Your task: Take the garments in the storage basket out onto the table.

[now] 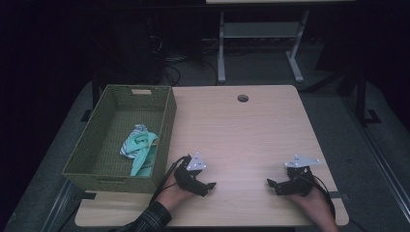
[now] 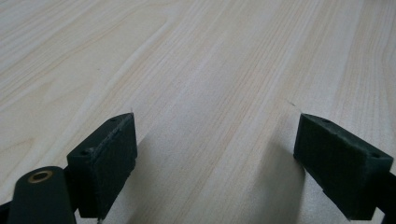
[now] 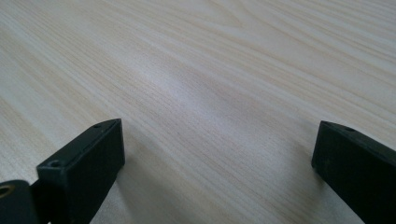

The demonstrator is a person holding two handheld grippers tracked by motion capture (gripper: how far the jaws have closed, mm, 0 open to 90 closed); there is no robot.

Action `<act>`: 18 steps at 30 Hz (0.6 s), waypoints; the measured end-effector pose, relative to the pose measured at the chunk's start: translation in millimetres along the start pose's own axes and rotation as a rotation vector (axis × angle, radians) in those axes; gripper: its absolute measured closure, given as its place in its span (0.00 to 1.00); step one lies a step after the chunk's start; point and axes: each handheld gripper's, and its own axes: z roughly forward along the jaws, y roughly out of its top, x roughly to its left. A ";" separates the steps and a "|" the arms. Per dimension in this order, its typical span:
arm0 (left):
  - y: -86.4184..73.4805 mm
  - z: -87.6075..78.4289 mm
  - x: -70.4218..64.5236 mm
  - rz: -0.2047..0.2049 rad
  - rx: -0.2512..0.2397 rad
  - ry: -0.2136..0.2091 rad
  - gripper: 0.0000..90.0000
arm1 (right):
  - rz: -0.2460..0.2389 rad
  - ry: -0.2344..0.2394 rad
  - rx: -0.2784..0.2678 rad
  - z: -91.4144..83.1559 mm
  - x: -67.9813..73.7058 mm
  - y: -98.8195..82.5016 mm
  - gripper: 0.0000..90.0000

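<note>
Woodgrain runs pale and smooth across the rectangular table, which has a round cable hole near its far edge. At its left side stands an olive woven basket, and a crumpled teal and striped cloth lies inside it. Both grippers rest low near the front edge, pointing inward, well apart. The left gripper and right gripper stand spread wide, grasping nothing.
</note>
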 end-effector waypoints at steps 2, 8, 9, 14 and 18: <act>0.4 0.1 0.9 0.005 0.003 -0.003 0.14 | 0.001 0.000 0.000 0.0 0.0 0.0 0.02; 4.3 1.2 2.7 0.000 0.024 -0.001 0.14 | 0.001 -0.002 0.000 0.0 0.1 0.0 0.02; 4.6 1.3 3.3 -0.001 0.025 0.001 0.14 | 0.004 0.000 0.002 -0.1 0.3 0.0 0.02; 7.1 -1.4 6.2 -0.008 0.031 0.004 0.15 | 0.004 0.001 0.002 -0.1 0.2 -0.1 0.02; 8.1 -4.0 8.0 -0.014 0.028 0.007 0.15 | 0.004 0.000 0.002 -0.3 0.3 -0.2 0.02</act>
